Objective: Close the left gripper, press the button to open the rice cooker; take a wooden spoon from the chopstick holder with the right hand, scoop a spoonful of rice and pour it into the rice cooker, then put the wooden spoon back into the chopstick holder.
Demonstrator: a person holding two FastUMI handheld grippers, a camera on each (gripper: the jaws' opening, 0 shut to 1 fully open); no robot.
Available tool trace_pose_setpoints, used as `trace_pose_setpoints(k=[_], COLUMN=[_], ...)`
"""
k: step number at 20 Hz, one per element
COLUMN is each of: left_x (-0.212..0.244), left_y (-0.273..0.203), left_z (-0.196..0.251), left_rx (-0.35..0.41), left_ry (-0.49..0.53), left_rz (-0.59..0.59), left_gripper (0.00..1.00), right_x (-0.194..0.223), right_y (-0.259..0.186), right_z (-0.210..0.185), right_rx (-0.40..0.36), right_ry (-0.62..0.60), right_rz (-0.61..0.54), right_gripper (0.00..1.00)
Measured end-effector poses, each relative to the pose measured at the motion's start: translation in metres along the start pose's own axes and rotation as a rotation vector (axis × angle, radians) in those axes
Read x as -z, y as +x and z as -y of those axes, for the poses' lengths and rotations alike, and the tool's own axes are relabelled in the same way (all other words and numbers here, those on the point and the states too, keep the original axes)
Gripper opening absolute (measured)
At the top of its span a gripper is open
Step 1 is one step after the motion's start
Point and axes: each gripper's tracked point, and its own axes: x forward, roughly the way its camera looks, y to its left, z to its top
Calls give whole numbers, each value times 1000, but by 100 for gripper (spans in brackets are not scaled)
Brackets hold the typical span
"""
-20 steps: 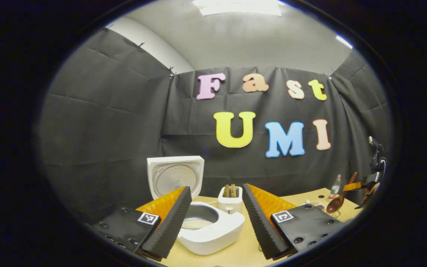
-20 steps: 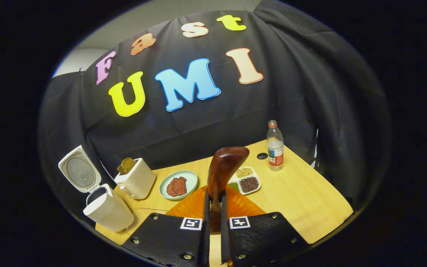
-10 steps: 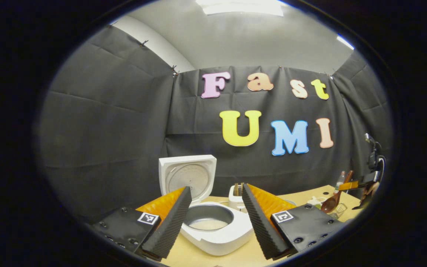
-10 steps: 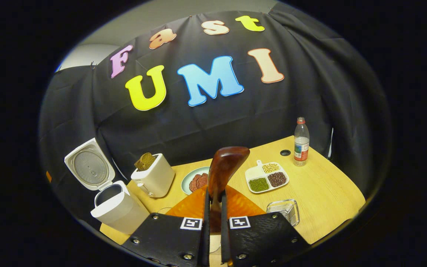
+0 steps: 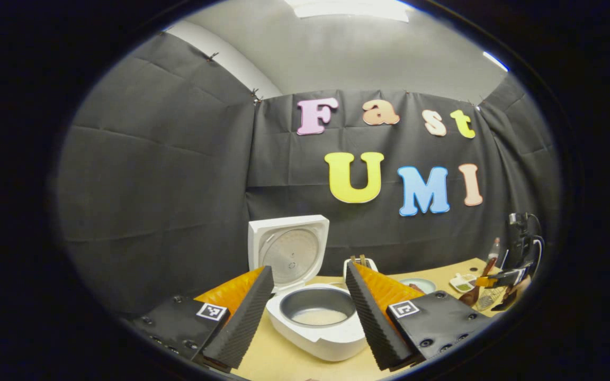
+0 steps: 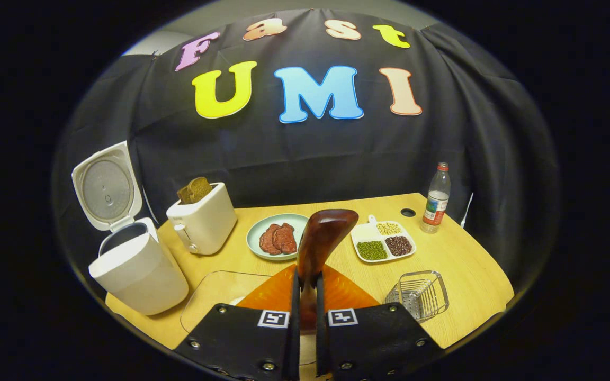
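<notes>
Evidently the lid is already dealt with: the white rice cooker [image 5: 318, 323] stands with its square lid [image 5: 289, 248] tipped up and back, leaving the grey inner pot [image 5: 317, 309] bare, with a pale layer, rice by the look of it, at its bottom. The left gripper [image 5: 305, 312] hangs just in front of the cooker with its fingers spread wide and nothing between them, which I take as simply waiting out of the way. The right gripper [image 6: 305, 317] has its fingers drawn narrow onto the handle of the dark reddish-brown wooden spoon [image 6: 322, 241], both pressing it, so the bowl stands up and forward of the fingers, ready to dip or tip. From the left gripper view that same spoon [image 5: 472, 293] shows well off to the right of the cooker, bowl hanging low beside the wire chopstick holder [image 6: 419, 295], so my guess is it has only just been drawn and scooping is yet to come; whether it carries any rice I cannot tell. Counting outward from the cooker on the pale wooden table [image 6: 458, 254]: one white toaster [image 6: 203, 222] just beside it with two dark slices of bread sticking up, one pale green plate [image 6: 276, 241] with two pieces of reddish meat, one white divided tray [image 6: 384, 244] with three compartments of green, dark and pale grains, one clear plastic bottle [image 6: 436, 198] farthest away, and one clear board [image 6: 220, 296] in front of the cooker.
</notes>
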Motion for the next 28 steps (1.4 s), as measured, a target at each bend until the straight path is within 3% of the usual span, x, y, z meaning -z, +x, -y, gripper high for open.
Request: trace_pose_setpoints(k=[8,17,23,24,25,27,28], left_x=[6,12,14,12,12,12,12], left_y=[3,3,2,2,2,1,1], left_z=[-26,-47,-57,-58,-58,-56,-55], left_rx=[-3,-17,-36,-37,-38,-36,-35], left_ry=[11,-3,-6,-2,1,-1,-1], left_rz=[-8,-15,-17,-16,-15,-14,-13], left_gripper=[94,92,92,95,92,95,92], right_x=[33,50,53,54,55,60,62], right_y=[21,24,25,25,25,25,25], right_z=[-24,-83,-101,-99,-97,-95,-93], right_rx=[73,-45,-130,-135,-142,-165,-172], right_ry=[-62,28,259,307,362,495,558], right_rz=[-32,-71,-123,-130,-142,-174,-190], right_gripper=[13,12,13,13,13,13,13])
